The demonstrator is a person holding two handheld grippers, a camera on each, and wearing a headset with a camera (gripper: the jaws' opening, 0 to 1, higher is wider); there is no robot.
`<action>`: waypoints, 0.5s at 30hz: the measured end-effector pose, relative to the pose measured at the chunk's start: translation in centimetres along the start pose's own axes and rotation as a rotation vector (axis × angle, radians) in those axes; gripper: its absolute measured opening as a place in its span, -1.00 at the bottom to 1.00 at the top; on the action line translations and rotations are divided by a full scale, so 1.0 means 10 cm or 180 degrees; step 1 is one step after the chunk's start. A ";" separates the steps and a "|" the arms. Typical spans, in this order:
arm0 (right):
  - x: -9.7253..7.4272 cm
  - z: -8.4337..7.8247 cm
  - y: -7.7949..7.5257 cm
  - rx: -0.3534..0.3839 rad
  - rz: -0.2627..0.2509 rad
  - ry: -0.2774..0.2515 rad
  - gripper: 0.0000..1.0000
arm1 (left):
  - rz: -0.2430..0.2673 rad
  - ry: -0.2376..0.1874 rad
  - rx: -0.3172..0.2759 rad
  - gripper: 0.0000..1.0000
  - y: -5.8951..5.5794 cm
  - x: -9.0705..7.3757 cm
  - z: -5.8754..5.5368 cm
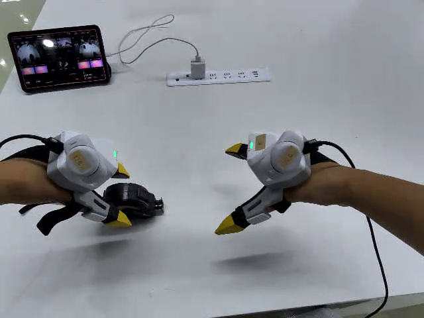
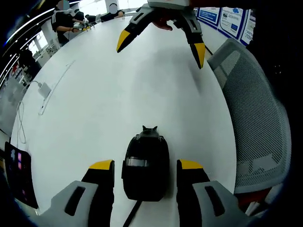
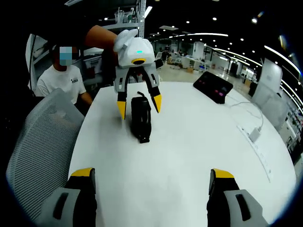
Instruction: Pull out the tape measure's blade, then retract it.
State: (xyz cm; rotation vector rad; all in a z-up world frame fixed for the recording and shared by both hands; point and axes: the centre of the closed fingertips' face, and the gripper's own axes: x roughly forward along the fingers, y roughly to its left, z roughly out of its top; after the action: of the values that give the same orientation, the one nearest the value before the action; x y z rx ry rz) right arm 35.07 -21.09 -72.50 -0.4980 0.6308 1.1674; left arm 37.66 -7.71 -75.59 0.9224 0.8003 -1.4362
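Working over a broad white desk (image 1: 298, 40), with a tablet (image 1: 59, 56) and power strip (image 1: 225, 76) at the far side. Hovering with the right claw (image 1: 232, 189) spread wide above bare surface, well apart from the rest. Setting the left claw (image 1: 121, 196), parted, astride the black tape measure (image 1: 136, 197) on the desk, a gap either side (blade end (image 2: 150, 128) facing the right claw), blade tucked in.
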 end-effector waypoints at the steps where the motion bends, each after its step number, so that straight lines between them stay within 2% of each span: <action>1: 0.01 0.00 0.00 -0.0003 0.0005 0.0004 0.98 | -0.0010 -0.0004 -0.0001 -0.06 0.00 0.01 0.01; 4: 0.06 0.01 0.00 -0.0016 0.0024 0.0023 0.98 | -0.0016 -0.0005 -0.0007 -0.16 0.00 0.03 0.03; 5: 0.07 0.03 0.01 -0.0005 0.0042 0.0007 0.98 | -0.0031 0.0003 0.0004 -0.28 -0.02 0.03 0.04; 6: 0.09 0.05 0.01 -0.0012 0.0052 0.0004 0.98 | 0.0067 0.0017 0.0071 -0.34 0.04 0.03 0.05; 7: 0.10 0.05 0.02 -0.0017 0.0056 0.0008 0.98 | 0.0048 0.0037 0.0081 -0.35 0.01 0.03 0.04; 8: 0.12 0.06 0.02 -0.0031 0.0063 0.0007 0.98 | 0.0020 0.0057 0.0191 -0.35 -0.01 0.03 0.04; 11: 0.15 0.08 0.01 -0.0031 0.0076 0.0007 0.98 | 0.0050 0.0087 0.0263 -0.36 0.00 0.04 0.03; 15: 0.20 0.10 0.00 -0.0007 0.0089 -0.0006 0.98 | 0.0068 0.0083 0.0226 -0.37 0.01 0.04 0.03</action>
State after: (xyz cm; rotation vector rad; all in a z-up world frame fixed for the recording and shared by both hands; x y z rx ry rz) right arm 35.76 -19.06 -73.12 -0.4912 0.6367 1.1950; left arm 37.74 -8.15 -75.84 1.0027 0.7606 -1.4444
